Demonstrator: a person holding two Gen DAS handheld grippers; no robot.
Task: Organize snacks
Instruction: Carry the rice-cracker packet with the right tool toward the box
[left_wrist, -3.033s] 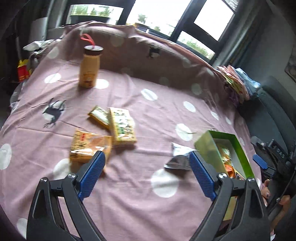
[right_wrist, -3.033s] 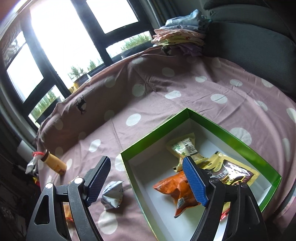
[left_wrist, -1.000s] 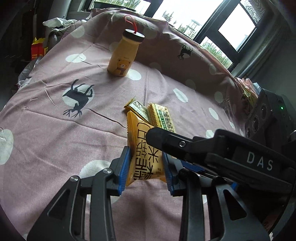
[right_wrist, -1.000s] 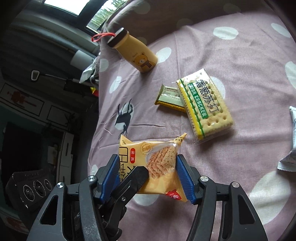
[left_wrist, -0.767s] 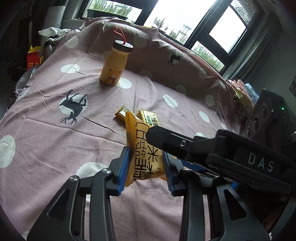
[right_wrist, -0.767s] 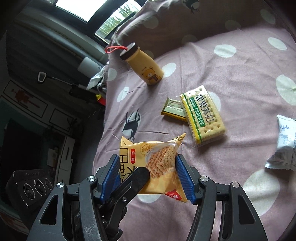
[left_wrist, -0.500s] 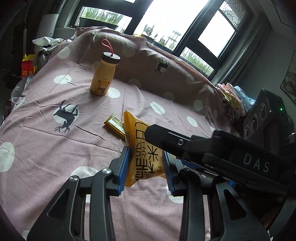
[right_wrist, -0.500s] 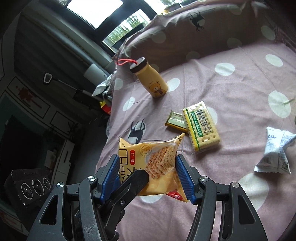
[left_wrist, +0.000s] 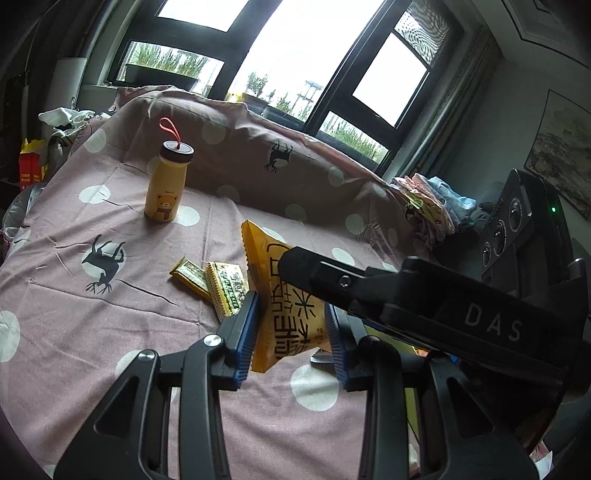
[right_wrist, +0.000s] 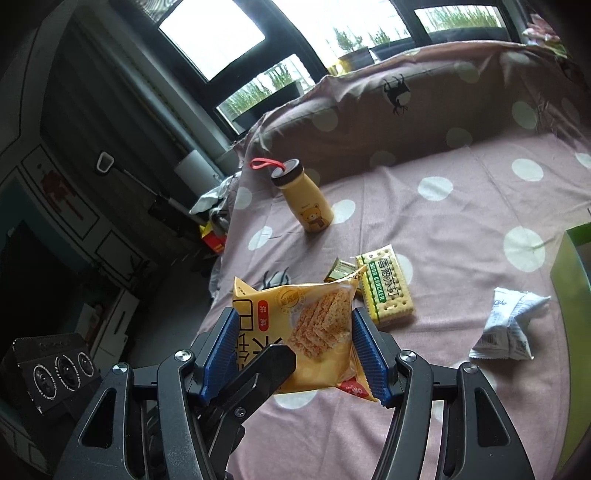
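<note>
A yellow cracker packet (left_wrist: 288, 306) hangs in the air above the spotted purple cloth (left_wrist: 110, 332), held by both grippers at once. My left gripper (left_wrist: 291, 332) is shut on its lower part, blue pads against both faces. My right gripper (right_wrist: 295, 354) is shut on the same packet (right_wrist: 306, 325) across its width. A black finger of the right gripper (left_wrist: 369, 288) crosses the left wrist view, and a finger of the left gripper (right_wrist: 258, 373) shows in the right wrist view. On the cloth lie a soda cracker pack (right_wrist: 386, 288), a small green-gold packet (right_wrist: 340, 266) and a white packet (right_wrist: 511, 325).
A yellow bear bottle (left_wrist: 166, 184) with a red loop stands at the back left. The green box's wall (right_wrist: 569, 280) shows at the right edge. Folded clothes (left_wrist: 432, 203) lie at the far right, by the raised cloth-covered back edge under the windows.
Three seconds ago both grippers were open and the yellow packet lay on the cloth. Over the last second both grippers have risen together with the packet, and the snacks on the cloth look farther off.
</note>
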